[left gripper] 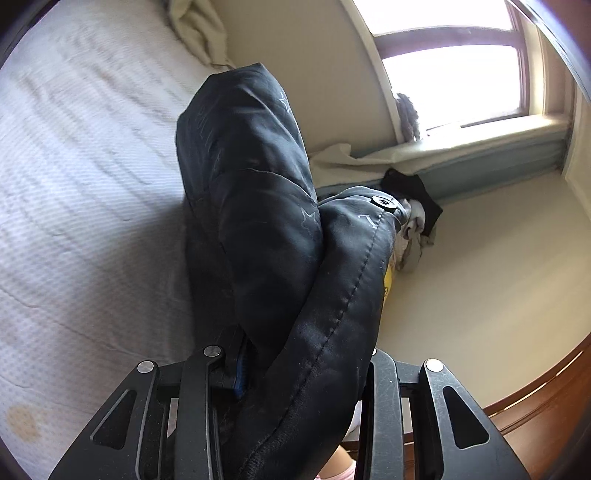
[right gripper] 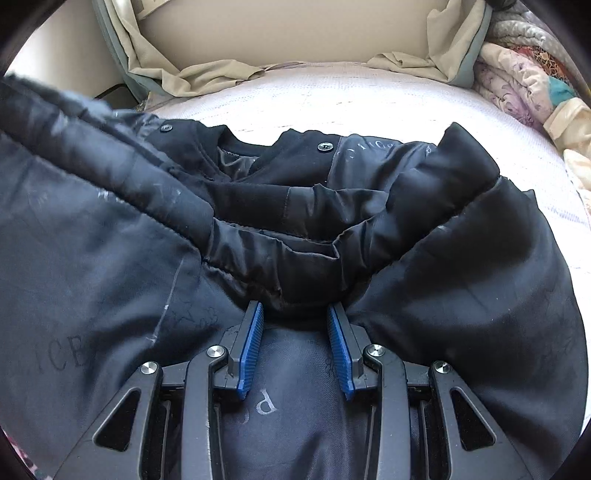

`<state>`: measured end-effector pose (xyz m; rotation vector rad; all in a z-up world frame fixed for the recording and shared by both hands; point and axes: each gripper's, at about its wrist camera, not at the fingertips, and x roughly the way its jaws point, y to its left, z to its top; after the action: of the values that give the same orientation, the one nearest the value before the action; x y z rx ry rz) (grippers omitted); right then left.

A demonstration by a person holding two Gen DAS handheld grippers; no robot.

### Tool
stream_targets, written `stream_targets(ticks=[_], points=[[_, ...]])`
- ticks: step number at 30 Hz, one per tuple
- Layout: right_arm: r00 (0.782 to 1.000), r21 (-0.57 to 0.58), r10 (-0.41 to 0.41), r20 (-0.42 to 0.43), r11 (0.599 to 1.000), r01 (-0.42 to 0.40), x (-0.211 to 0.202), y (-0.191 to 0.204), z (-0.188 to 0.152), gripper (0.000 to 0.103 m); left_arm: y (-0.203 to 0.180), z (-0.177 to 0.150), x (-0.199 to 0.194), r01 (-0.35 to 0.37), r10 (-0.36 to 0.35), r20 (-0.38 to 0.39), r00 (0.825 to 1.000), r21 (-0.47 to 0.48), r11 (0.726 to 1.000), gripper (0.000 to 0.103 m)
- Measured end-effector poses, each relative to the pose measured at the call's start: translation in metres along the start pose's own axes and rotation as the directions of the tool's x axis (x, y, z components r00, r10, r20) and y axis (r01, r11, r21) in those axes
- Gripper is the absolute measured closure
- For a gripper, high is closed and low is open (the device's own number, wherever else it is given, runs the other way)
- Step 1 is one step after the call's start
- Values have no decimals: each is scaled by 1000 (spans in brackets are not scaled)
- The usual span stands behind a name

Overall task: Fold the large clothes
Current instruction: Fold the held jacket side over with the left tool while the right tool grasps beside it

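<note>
Gripping a thick quilted fold of the black padded jacket [left gripper: 266, 229], the left tool [left gripper: 295, 369] holds it bunched between its jaws, lifted off the bed [left gripper: 81, 177]; one blue pad [left gripper: 240, 384] shows at the fabric's edge, the other is hidden. A black snap button [left gripper: 385, 201] sits on the raised hem. Beyond it, a window [left gripper: 450, 74] and a beige sheet [left gripper: 199, 29] crumpled at the bed's far edge. In the right wrist view the jacket [right gripper: 461, 266] lies spread on the white bed cover [right gripper: 332, 96], collar away from the camera, two snaps [right gripper: 325, 146] near the neckline. The right tool [right gripper: 295, 314] stands partly spread, a gathered ridge of the lining between its blue pads [right gripper: 341, 350]; whether they pinch the cloth, cannot tell. A folded floral quilt [right gripper: 517, 81] lies at the right.
</note>
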<state>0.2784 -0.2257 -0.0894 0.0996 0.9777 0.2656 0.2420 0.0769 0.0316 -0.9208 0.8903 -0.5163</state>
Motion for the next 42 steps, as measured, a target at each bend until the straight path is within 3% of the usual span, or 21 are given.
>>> stream_targets(ticks=[10, 13, 16, 19, 20, 22, 23, 25, 28, 29, 30, 33, 34, 37, 40, 42], points=[[999, 56, 46, -2, 997, -46, -2, -8, 2, 71, -91, -23, 87, -73, 85, -83, 993, 147, 986, 65], [996, 93, 84, -1, 992, -84, -3, -15, 2, 71, -102, -33, 112, -95, 113, -96, 989, 176, 980, 65], [985, 166, 174, 1, 971, -171, -7, -31, 4, 71, -112, -40, 132, -134, 154, -88, 984, 201, 970, 64], [959, 278, 282, -22, 923, -265, -16, -55, 8, 72, -117, -46, 143, -158, 177, -79, 981, 203, 966, 64], [950, 324, 310, -42, 903, -281, -23, -65, 10, 72, -121, -48, 144, -102, 127, -104, 986, 218, 971, 64], [936, 402, 344, -68, 869, -290, -36, -83, 10, 72, -128, -55, 149, -112, 139, -105, 985, 230, 967, 64], [927, 466, 370, -65, 833, -300, -49, -98, 8, 71, -129, -59, 153, -120, 150, -111, 982, 242, 963, 64], [924, 540, 382, -17, 781, -313, -74, -124, 2, 59, -129, -66, 161, -134, 170, -119, 978, 259, 956, 64], [933, 599, 350, 77, 733, -324, -114, -159, -8, 47, -127, -78, 176, -151, 197, -140, 970, 282, 947, 63], [927, 610, 354, 120, 711, -351, -127, -168, -12, 45, -125, -82, 181, -158, 207, -147, 967, 290, 944, 63], [912, 614, 374, 167, 684, -394, -137, -175, -15, 40, -126, -85, 186, -164, 216, -152, 965, 297, 941, 63], [825, 577, 487, 286, 600, -554, -152, -181, -14, 28, -124, -97, 200, -181, 244, -165, 956, 325, 928, 62], [808, 555, 510, 296, 596, -580, -154, -178, -12, 23, -123, -100, 204, -186, 252, -168, 953, 332, 925, 61], [822, 549, 520, 233, 627, -553, -146, -167, -4, 20, -122, -110, 211, -199, 274, -169, 947, 364, 910, 60], [809, 576, 566, 161, 611, -543, -124, -157, 8, 20, -126, -115, 212, -209, 291, -161, 943, 394, 895, 59], [814, 553, 566, 132, 639, -534, -116, -147, 16, 20, -126, -115, 210, -210, 296, -160, 942, 409, 888, 58]])
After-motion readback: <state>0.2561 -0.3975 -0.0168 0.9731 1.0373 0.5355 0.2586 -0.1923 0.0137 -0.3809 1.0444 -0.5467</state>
